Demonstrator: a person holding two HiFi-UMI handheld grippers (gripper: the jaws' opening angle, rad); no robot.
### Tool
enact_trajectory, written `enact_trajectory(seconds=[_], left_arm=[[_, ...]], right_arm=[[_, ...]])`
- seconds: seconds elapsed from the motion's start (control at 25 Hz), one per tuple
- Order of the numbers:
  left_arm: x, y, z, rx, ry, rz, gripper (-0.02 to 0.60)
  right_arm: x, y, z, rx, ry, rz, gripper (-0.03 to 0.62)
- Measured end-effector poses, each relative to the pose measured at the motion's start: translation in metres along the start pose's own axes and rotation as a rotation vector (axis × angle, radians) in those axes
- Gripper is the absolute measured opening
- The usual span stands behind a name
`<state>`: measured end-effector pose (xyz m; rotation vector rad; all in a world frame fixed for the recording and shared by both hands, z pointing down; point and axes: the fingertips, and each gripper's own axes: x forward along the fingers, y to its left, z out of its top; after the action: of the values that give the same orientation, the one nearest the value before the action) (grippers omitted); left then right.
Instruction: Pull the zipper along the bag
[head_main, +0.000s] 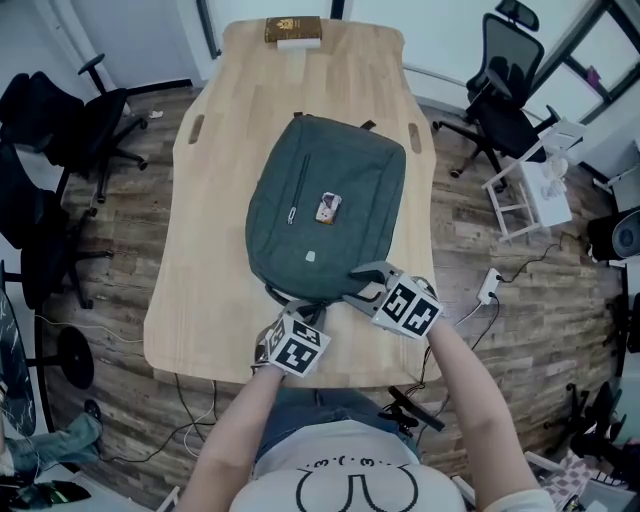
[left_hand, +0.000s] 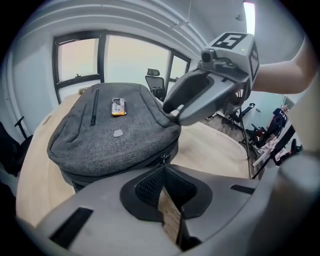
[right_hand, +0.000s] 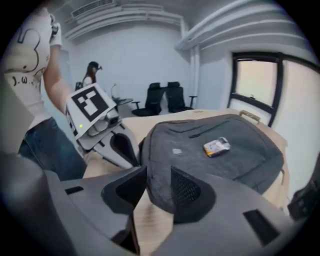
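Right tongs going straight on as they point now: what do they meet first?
Probably the near edge of the grey fabric backpack, which lies just beyond the open right tongs; depth is unclear.

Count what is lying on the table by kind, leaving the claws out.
Grey-green backpack: 1
Small orange-and-white object lying on the backpack: 1
Brown box at the table's far end: 1
Total: 3

Left tongs (left_hand: 162, 172) shut, nothing btwn them, tips just short of zipper pull (left_hand: 163, 159) on near edge of grey bag (left_hand: 115, 135). Bag lies on bench (left_hand: 215, 150). Right tongs (left_hand: 172, 111) at bag's right corner.
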<state>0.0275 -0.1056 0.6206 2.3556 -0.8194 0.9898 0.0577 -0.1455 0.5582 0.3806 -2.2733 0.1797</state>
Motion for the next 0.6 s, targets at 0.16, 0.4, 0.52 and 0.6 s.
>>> enact_trajectory(seconds=[0.16, 0.4, 0.52, 0.6], left_arm=[[0.000, 0.000, 0.000, -0.026, -0.003, -0.011, 0.015], [0.000, 0.003, -0.002, -0.070, -0.004, -0.024, 0.015], [-0.002, 0.003, -0.004, -0.099, 0.015, -0.058, 0.015], [-0.007, 0.008, -0.007, -0.104, 0.031, -0.067, 0.015]], right_arm=[[0.024, 0.022, -0.013, -0.172, 0.162, 0.096, 0.183], [0.037, 0.020, -0.025, -0.256, 0.263, 0.130, 0.106], [0.036, 0.020, -0.027, -0.249, 0.277, 0.144, 0.098], [0.035, 0.021, -0.027, -0.261, 0.278, 0.145, 0.095]])
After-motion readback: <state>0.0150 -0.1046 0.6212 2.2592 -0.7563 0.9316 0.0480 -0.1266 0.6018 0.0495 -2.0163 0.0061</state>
